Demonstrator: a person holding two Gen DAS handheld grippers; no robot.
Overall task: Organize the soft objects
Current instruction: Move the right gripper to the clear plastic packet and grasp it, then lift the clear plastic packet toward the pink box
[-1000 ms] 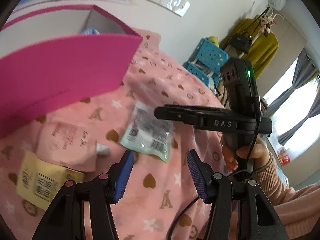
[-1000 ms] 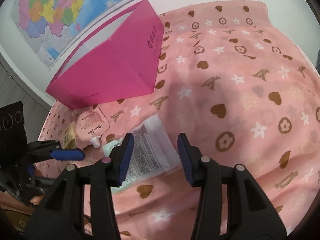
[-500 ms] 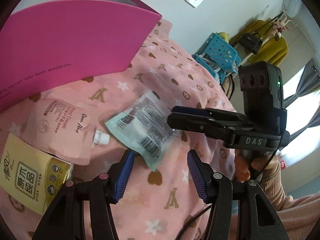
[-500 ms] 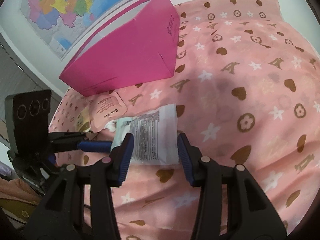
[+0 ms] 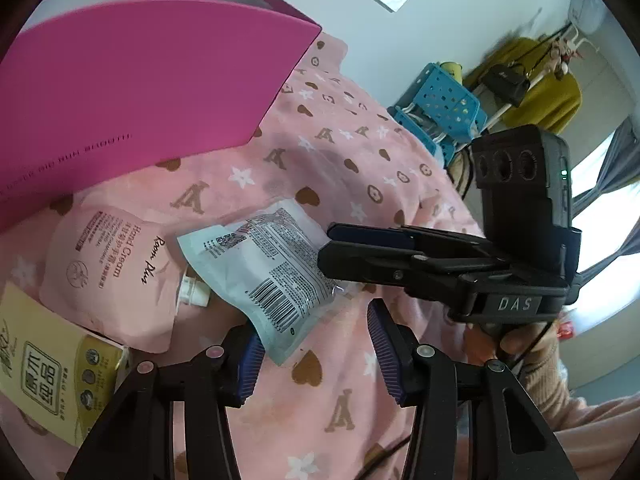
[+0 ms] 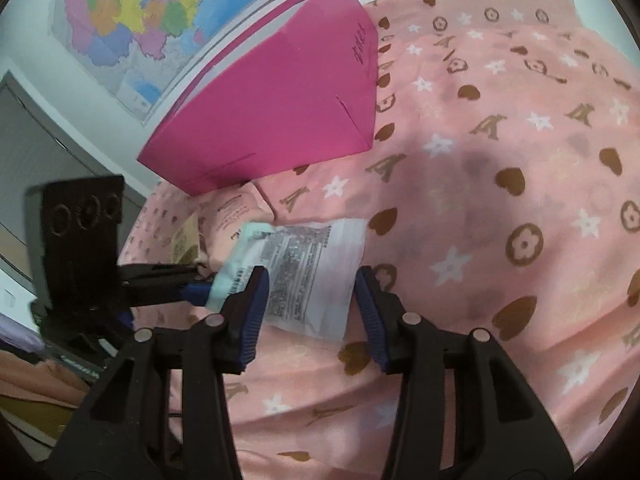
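Observation:
A pale teal-and-clear printed packet [image 5: 266,276] lies on the pink patterned blanket [image 5: 352,184]. My left gripper [image 5: 316,354] is open, its jaws either side of the packet's near corner. My right gripper [image 6: 310,312] is open with the packet [image 6: 308,272] between its jaws; it reaches in from the right in the left wrist view [image 5: 360,248]. A pink hand-cream pouch [image 5: 108,276] and a yellow tissue pack [image 5: 44,372] lie left of the packet. The magenta box [image 5: 136,92] stands open behind them.
The magenta box also shows in the right wrist view [image 6: 280,104], below a wall map [image 6: 152,16]. Blue plastic stools [image 5: 440,108] and a clothes rack [image 5: 532,76] stand beyond the bed's far edge.
Both grippers have moved in on the printed packet, which now sits between the jaws of each. Both stay open. The packet has shifted little.

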